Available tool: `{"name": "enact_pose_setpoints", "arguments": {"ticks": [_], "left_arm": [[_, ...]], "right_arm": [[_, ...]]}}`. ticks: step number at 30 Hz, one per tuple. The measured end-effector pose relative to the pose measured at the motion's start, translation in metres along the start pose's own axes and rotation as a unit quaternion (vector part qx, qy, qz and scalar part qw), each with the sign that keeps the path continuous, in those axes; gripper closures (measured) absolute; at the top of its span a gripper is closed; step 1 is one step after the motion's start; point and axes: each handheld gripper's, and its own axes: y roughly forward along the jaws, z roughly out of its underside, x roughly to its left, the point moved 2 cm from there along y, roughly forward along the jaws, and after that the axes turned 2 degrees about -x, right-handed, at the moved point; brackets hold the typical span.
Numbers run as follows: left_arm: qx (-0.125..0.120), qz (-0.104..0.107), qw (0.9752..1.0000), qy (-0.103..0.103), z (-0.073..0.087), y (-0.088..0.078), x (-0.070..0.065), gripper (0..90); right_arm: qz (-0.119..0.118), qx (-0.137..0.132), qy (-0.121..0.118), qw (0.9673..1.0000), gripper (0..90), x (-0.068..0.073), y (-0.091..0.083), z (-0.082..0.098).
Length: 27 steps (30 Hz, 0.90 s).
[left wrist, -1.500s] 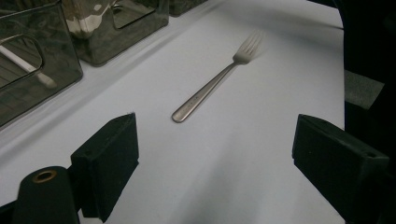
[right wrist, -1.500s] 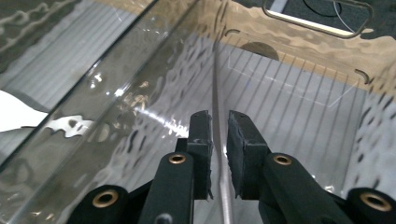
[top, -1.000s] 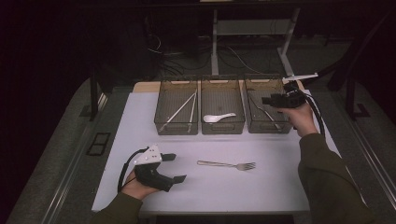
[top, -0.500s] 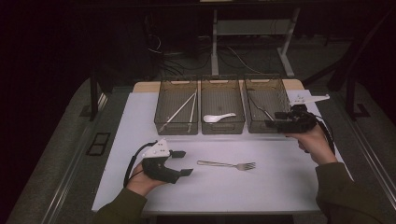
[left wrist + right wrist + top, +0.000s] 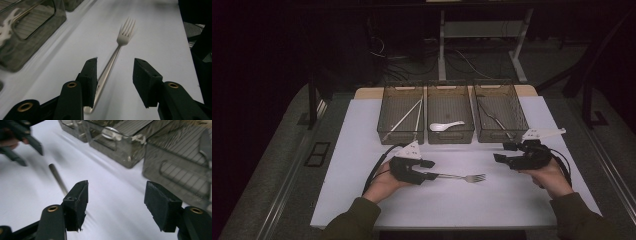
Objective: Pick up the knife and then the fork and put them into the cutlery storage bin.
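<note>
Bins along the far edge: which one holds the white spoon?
The middle bin, between the other two. The white spoon lies in it; the left bin and the right bin hold thin metal utensils.

No readable text, no labels, no brands, no numbers

Left tongs [image 5: 115, 75] closing, pads astride fork [image 5: 117, 50] handle on white table [image 5: 160, 37], grey bin [image 5: 30, 30] beside

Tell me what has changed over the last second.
The left gripper slid right to the fork, its jaws closing around the handle without pinching yet. The right gripper came back from the right bin, empty. Fork, spoon and bins stayed put.
</note>
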Motion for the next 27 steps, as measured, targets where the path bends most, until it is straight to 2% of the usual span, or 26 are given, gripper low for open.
{"name": "enact_pose_setpoints", "arguments": {"ticks": [7, 9, 16, 22, 27], "left_arm": [[0.035, 0.023, 0.9990, 0.015, -0.010, 0.035, 0.006, 60.4], [0.040, 0.031, 0.9986, 0.013, -0.013, 0.044, 0.006, 62.8], [0.067, 0.053, 0.9954, 0.042, -0.021, 0.069, 0.008, 69.3], [0.089, 0.058, 0.9927, 0.056, -0.019, 0.081, 0.005, 74.9], [0.102, 0.043, 0.9913, 0.072, -0.019, 0.082, 0.001, 78.1]], "right_arm": [[-0.013, -0.007, 0.014, 0.9998, 34.4, 0.009, -0.007, 0.020], [-0.013, -0.006, 0.015, 0.9998, 34.3, 0.011, -0.008, 0.024], [-0.014, -0.005, 0.014, 0.9998, 34.1, 0.014, -0.012, 0.030], [-0.015, -0.004, 0.015, 0.9998, 34.1, 0.015, -0.011, 0.031], [-0.016, -0.007, 0.016, 0.9997, 34.1, 0.014, -0.012, 0.030]]}}
